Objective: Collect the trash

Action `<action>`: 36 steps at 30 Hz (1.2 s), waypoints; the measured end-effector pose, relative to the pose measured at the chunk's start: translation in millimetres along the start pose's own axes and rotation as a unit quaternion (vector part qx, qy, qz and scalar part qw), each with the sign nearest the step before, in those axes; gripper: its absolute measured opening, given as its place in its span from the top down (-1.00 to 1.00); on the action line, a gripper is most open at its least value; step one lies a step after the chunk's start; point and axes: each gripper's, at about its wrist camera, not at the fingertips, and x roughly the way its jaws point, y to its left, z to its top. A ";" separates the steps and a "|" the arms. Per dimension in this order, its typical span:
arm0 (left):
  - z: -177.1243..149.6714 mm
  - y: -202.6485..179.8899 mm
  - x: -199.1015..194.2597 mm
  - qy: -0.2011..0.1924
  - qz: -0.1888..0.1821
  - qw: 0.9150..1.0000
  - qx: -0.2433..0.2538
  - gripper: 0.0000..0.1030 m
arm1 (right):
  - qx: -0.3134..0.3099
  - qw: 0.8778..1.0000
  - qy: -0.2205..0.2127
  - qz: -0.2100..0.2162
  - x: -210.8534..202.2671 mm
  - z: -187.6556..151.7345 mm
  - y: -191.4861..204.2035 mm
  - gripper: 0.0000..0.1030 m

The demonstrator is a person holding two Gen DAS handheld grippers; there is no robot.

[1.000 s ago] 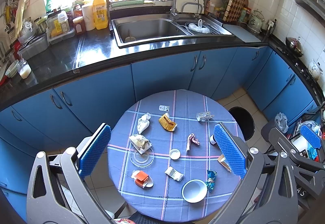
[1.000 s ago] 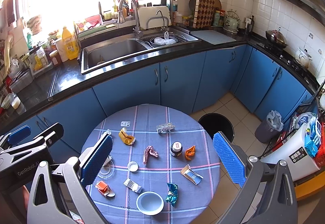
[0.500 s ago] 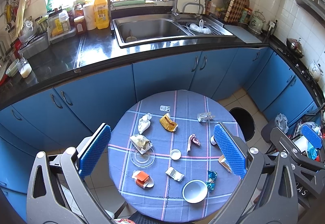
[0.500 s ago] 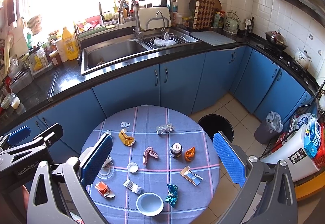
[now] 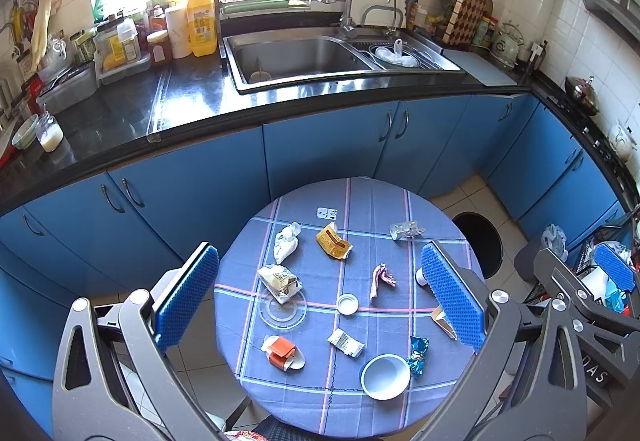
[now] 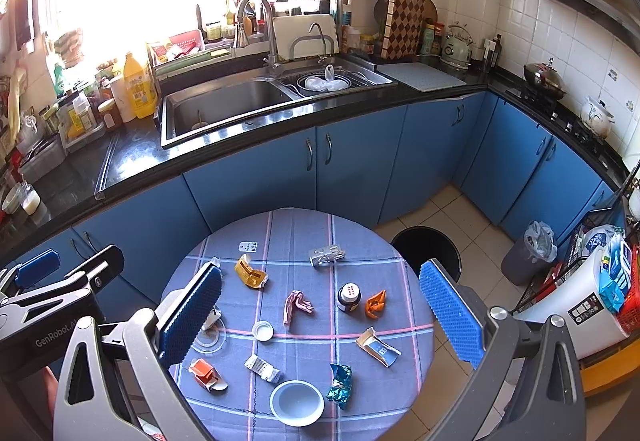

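Note:
A round table with a blue checked cloth (image 5: pixel 360 201) (image 6: pixel 304 225) holds several pieces of trash: a yellow wrapper (image 5: pixel 333 241) (image 6: pixel 250 273), a pink wrapper (image 5: pixel 381 279) (image 6: pixel 297 304), a white crumpled bag (image 5: pixel 286 243), a clear wrapper (image 5: pixel 406 230) (image 6: pixel 326 255), an orange pack (image 5: pixel 280 347) (image 6: pixel 204 369), a teal foil (image 5: pixel 418 351) (image 6: pixel 340 387). A black bin (image 5: pixel 478 241) (image 6: pixel 426 251) stands on the floor right of the table. My left gripper (image 5: pixel 320 293) and right gripper (image 6: pixel 320 313) both hover high above the table, open and empty.
A white bowl (image 5: pixel 386 377) (image 6: pixel 296 403), a white lid (image 5: pixel 347 304) (image 6: pixel 263 330), a clear disc (image 5: pixel 282 309) and a small jar (image 6: pixel 349 297) are on the table. Blue cabinets (image 5: pixel 320 153) and a sink (image 5: pixel 296 57) lie beyond. A second bagged bin (image 6: pixel 528 253) stands right.
Both views have shifted very slightly; the table scene is unchanged and both grippers stay open.

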 end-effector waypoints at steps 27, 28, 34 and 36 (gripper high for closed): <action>-0.5 10.9 -2.3 -0.002 0.000 1.000 0.000 -0.94 | -0.004 1.000 -0.001 0.004 -3.6 0.2 11.2 -0.89; -0.6 11.8 -2.1 -0.002 0.001 1.000 0.000 -0.94 | -0.004 1.000 -0.002 0.004 -4.2 0.8 11.9 -0.89; -0.9 15.8 0.5 0.000 0.001 1.000 0.000 -0.94 | -0.003 1.000 0.000 0.003 -2.7 0.0 9.8 -0.89; -0.9 16.5 -5.1 -0.001 0.000 1.000 -0.001 -0.94 | -0.001 1.000 0.002 0.005 -0.8 0.0 7.5 -0.89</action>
